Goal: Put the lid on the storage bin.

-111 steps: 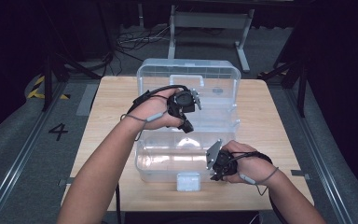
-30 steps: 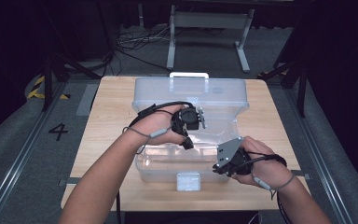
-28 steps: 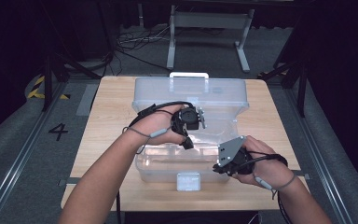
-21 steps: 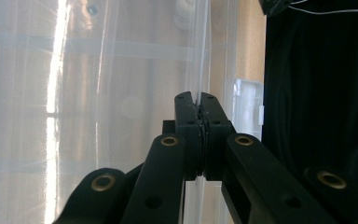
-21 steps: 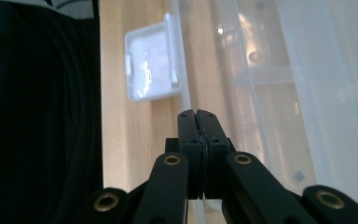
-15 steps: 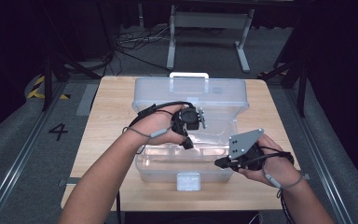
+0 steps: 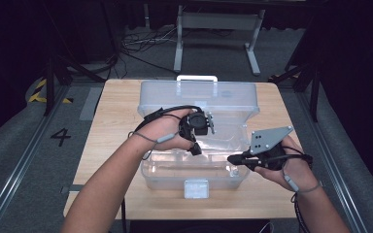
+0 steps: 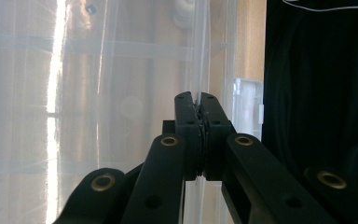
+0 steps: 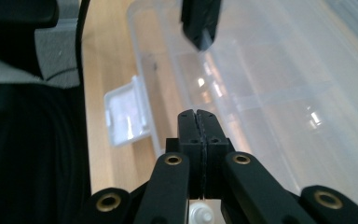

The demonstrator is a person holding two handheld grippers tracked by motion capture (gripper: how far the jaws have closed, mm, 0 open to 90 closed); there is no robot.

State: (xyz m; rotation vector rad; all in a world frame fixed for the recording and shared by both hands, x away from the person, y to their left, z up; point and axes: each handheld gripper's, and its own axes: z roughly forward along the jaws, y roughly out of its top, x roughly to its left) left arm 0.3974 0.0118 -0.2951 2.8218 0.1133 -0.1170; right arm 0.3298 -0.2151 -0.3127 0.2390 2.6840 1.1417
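A clear plastic storage box (image 7: 194, 175) stands on the wooden table (image 7: 111, 126), its lid (image 7: 223, 97) tilted partway down over it. My left gripper (image 7: 195, 150) is over the middle of the box, shut on the lid's thin front edge (image 8: 200, 56), which runs up from between the jaws of the left gripper (image 8: 196, 98). My right gripper (image 7: 230, 158) hovers at the box's front right corner, a little above the rim. The right gripper (image 9: 198, 114) is shut with nothing in it, and the left gripper's jaw tip (image 9: 200, 23) shows ahead of it.
A white latch (image 7: 196, 188) hangs at the front of the box, seen also as the latch (image 9: 126, 112) beside the box wall. The lid's white handle (image 7: 196, 77) points to the far side. Dark floor, cables and a metal stand (image 7: 216, 29) lie beyond the table.
The lid has come down from upright since the earliest frame. In the last second my right gripper drew right and up, away from the box front. The left gripper stayed put.
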